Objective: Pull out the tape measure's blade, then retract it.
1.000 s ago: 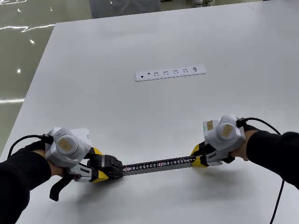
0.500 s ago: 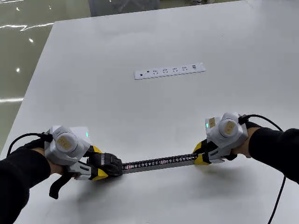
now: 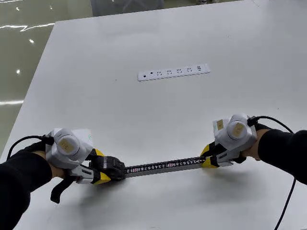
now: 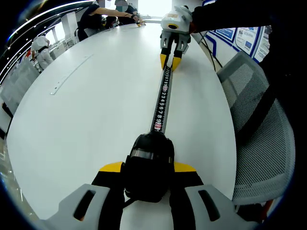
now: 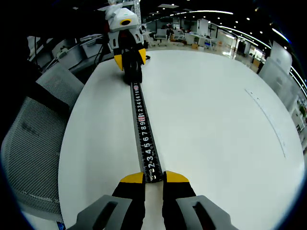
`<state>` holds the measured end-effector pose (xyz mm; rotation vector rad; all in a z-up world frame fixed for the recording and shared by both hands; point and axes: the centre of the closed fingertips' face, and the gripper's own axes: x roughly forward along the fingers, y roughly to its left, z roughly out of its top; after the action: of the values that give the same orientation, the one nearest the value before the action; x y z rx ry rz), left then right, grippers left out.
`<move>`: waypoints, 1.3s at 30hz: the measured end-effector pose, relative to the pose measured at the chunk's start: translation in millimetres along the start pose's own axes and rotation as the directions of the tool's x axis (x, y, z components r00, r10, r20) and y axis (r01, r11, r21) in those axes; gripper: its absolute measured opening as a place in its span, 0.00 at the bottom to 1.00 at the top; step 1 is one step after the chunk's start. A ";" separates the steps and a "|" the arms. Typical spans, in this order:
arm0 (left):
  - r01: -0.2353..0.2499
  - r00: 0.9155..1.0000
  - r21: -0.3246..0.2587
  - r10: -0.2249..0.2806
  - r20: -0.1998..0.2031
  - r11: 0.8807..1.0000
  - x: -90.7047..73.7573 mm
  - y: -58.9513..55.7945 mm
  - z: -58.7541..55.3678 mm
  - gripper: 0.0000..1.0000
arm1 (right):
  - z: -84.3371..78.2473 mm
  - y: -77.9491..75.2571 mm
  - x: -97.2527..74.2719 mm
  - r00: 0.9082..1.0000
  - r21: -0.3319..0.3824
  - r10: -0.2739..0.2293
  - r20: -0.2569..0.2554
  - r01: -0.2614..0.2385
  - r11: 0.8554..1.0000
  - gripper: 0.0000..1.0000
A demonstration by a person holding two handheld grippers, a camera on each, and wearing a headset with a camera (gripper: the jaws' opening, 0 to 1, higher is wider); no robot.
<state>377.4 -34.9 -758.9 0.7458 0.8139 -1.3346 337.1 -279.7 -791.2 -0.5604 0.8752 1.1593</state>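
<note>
White and matte, the broad rectangular tabletop (image 3: 144, 43) is recorded as the work surface. A long white power strip (image 3: 173, 72) lies flat on it, well apart from the work. Beyond the table's left edge a glossy pale-green floor (image 3: 24, 43) is seen, streaked with reflected light. A grey mesh chair (image 4: 259, 143) stands beside the table, and rows of ceiling lights (image 5: 216, 12) are noted in the right gripper view. The black, rounded tape measure case (image 4: 148, 163) is pinched between the yellow-tipped jaws of the left gripper (image 3: 106, 167), near the table's front edge. Its dark blade with white numerals (image 5: 143, 129) is drawn out straight, low over the surface. The blade's end is nipped by the right gripper (image 5: 153, 178), whose jaws are closed narrowly on it.
</note>
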 end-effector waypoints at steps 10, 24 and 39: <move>-0.001 1.000 0.003 0.001 -0.002 1.000 -0.2 0.2 -0.9 0.29 | -0.3 0.0 -0.2 1.000 -0.002 0.000 0.003 0.000 1.000 0.09; -0.002 1.000 0.002 0.002 -0.001 1.000 -0.5 -0.1 -0.9 0.29 | -0.6 0.2 0.1 1.000 -0.007 0.002 0.001 -0.002 1.000 0.09; -0.001 1.000 0.000 0.001 -0.003 1.000 0.3 0.4 -0.1 0.29 | -3.3 0.8 -0.4 0.999 -0.027 -0.007 -0.031 0.006 1.000 0.09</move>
<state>377.9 -34.9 -759.3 0.7478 0.8160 -1.3332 335.3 -282.2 -792.6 -0.6041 0.8852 1.1604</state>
